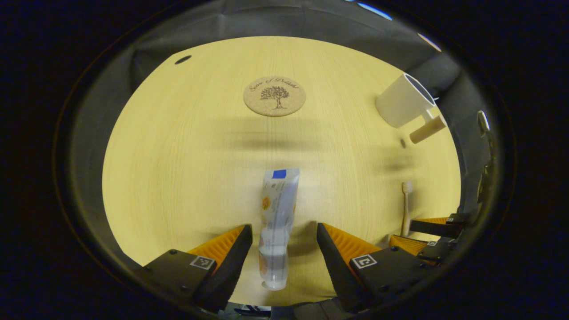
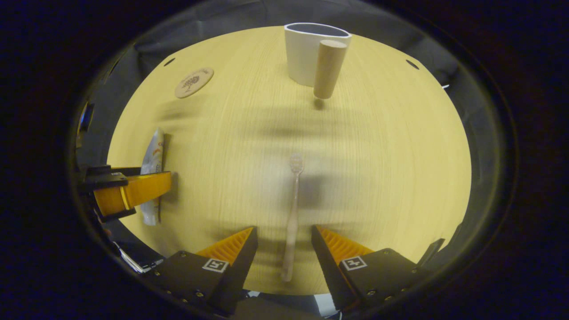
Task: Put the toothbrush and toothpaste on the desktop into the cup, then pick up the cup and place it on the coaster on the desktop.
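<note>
Left claw (image 1: 284, 242): spread wide, holding nothing, poised over the toothpaste (image 1: 276, 226), which lies flat on the bench (image 1: 178, 178). Tube's long axis aligned with the claw's forward line, cap end nearest the camera, crimped end pointing toward the coaster (image 1: 274, 96); fingers apart on either side of the tube, touching neither face so far as can be judged. Right claw (image 2: 284, 246): likewise spread wide and empty, straddling the handle end of the toothbrush (image 2: 292, 218), bristle head away from the camera and pointing roughly toward the cup (image 2: 311, 53). Each task thing nearer its own claw; toothpaste for the left, toothbrush for the right.

Cup upright on the bench with a cylindrical wooden handle, well apart from both claws and from the coaster. Judged step: closing on both things before carrying them to the cup; nothing yet in the cup.

Left gripper view: coaster straight ahead beyond the tube, cup far to the right, toothbrush beside the right claw at the right edge. Right gripper view: cup's open rim and handle seen head-on, left claw at the left edge over the toothpaste. Toothbrush somewhat blurred in the right gripper view.
</note>
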